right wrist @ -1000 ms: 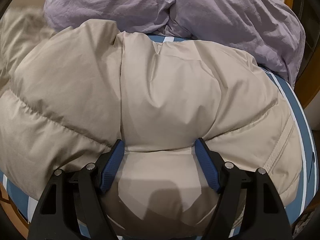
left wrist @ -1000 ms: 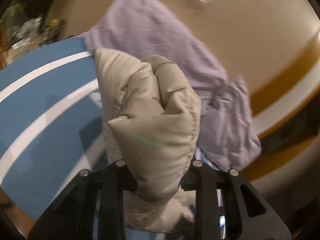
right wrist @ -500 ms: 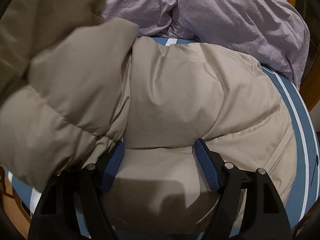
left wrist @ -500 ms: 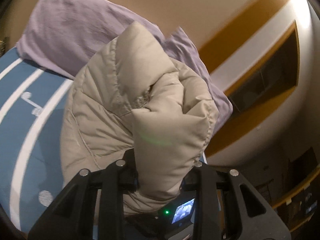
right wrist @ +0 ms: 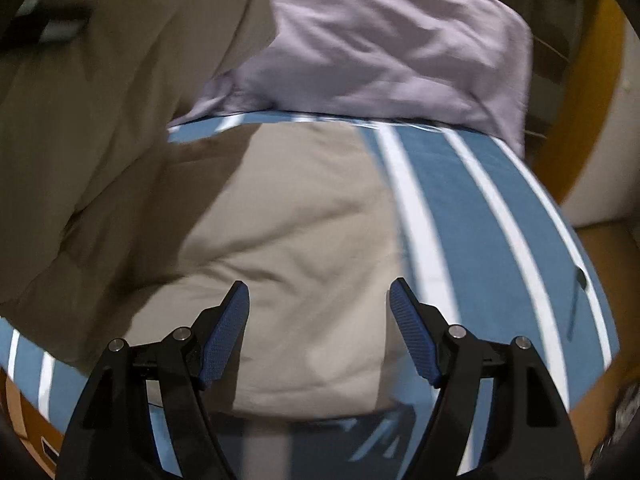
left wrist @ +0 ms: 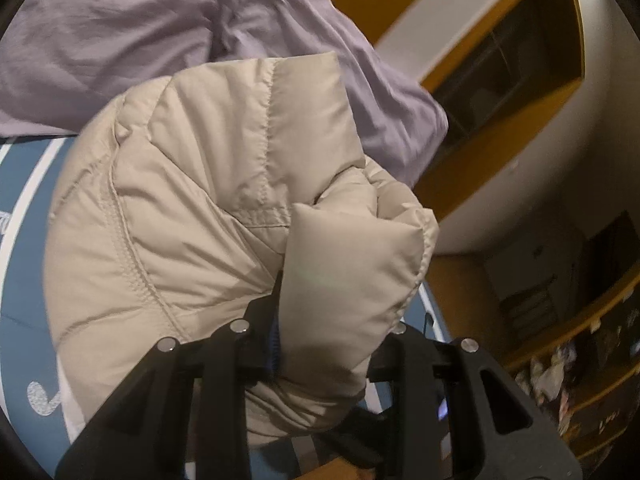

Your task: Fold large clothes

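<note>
A beige puffer jacket (left wrist: 208,216) lies on a blue cloth with white stripes (left wrist: 24,280). My left gripper (left wrist: 336,320) is shut on a thick fold of the jacket and holds it lifted above the rest of the garment. In the right wrist view the jacket (right wrist: 288,216) spreads under my right gripper (right wrist: 320,316), which is open and empty just above it. The lifted part of the jacket (right wrist: 112,80) hangs blurred at the upper left of that view.
A crumpled lilac garment (left wrist: 120,32) lies at the far side of the striped cloth (right wrist: 480,208), also in the right wrist view (right wrist: 384,48). Wooden furniture and shelves (left wrist: 520,80) stand beyond the table's right edge.
My left gripper has carried its jacket fold up and over toward the right. My right gripper has drawn back and right off the jacket, still open; more striped cloth shows.
</note>
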Action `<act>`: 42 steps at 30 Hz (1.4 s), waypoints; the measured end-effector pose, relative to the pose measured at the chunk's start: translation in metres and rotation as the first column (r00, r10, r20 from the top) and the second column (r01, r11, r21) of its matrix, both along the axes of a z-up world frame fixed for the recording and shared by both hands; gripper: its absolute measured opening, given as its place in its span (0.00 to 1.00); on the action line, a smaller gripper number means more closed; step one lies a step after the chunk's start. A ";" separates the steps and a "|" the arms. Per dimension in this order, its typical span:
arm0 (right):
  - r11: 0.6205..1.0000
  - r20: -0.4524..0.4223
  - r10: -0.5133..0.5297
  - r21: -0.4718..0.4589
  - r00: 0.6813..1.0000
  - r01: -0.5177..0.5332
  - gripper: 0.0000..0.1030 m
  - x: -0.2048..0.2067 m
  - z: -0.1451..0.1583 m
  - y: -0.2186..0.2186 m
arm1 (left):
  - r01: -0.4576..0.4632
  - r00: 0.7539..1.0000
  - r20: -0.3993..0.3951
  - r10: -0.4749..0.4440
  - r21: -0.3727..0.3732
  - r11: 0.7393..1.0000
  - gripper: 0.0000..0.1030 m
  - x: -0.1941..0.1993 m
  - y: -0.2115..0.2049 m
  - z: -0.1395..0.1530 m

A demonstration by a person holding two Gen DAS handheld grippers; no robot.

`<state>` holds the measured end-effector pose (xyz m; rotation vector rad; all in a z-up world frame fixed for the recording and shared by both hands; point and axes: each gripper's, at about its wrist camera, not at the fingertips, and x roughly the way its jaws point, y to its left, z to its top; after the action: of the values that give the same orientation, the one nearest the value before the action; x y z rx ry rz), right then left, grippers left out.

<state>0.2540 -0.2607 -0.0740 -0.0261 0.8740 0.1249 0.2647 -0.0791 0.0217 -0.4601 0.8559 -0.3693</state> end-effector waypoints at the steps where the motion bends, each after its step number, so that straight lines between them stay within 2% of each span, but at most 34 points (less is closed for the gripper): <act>1: 1.000 -0.002 -0.016 0.001 1.000 0.016 0.72 0.001 -0.001 -0.007 | 0.014 1.000 -0.008 -0.014 0.013 1.000 0.29 -0.002 -0.006 -0.005; 7: 0.993 -0.008 -0.117 0.002 0.993 0.117 0.72 -0.004 -0.005 -0.045 | 0.103 0.993 -0.065 -0.096 0.105 0.989 0.30 0.013 -0.051 -0.028; 12: 0.983 -0.014 -0.184 0.008 0.983 0.185 0.72 -0.012 -0.006 -0.067 | 0.171 0.984 -0.090 -0.156 0.186 0.968 0.35 0.010 -0.080 -0.038; 15: 0.976 -0.016 -0.216 0.017 0.976 0.216 0.72 -0.014 -0.006 -0.078 | 0.189 0.981 -0.088 -0.174 0.213 0.959 0.46 0.006 -0.086 -0.035; 19: 0.969 -0.013 -0.243 0.035 0.970 0.243 0.72 -0.013 -0.002 -0.088 | 0.200 0.980 -0.064 -0.190 0.230 0.952 0.72 -0.004 -0.090 -0.019; 23: 0.967 0.001 -0.249 0.051 0.968 0.249 0.72 -0.009 0.008 -0.091 | 0.192 0.980 -0.001 -0.199 0.276 0.942 0.76 -0.011 -0.090 0.011; 27: 0.967 0.015 -0.246 0.063 0.969 0.245 0.72 -0.008 0.017 -0.091 | 0.136 0.985 0.058 -0.162 0.312 0.940 0.78 -0.015 -0.076 0.035; 31: 0.969 0.023 -0.239 0.077 0.971 0.237 0.72 -0.006 0.022 -0.088 | 0.061 0.993 0.074 -0.092 0.344 0.937 0.78 -0.014 -0.050 0.043; 37: 0.972 0.025 -0.222 0.084 0.975 0.219 0.72 -0.004 0.024 -0.081 | -0.041 0.998 0.052 0.024 0.366 0.930 0.78 -0.002 -0.011 0.036; 42: 0.973 0.027 -0.216 0.086 0.976 0.213 0.72 -0.005 0.025 -0.078 | -0.122 0.992 0.033 0.119 0.405 0.906 0.78 0.004 0.021 0.026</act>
<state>0.2491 -0.3389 -0.0485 0.1435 0.8297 -0.0423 0.2685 -0.0577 0.0478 -0.1213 0.8653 -0.0716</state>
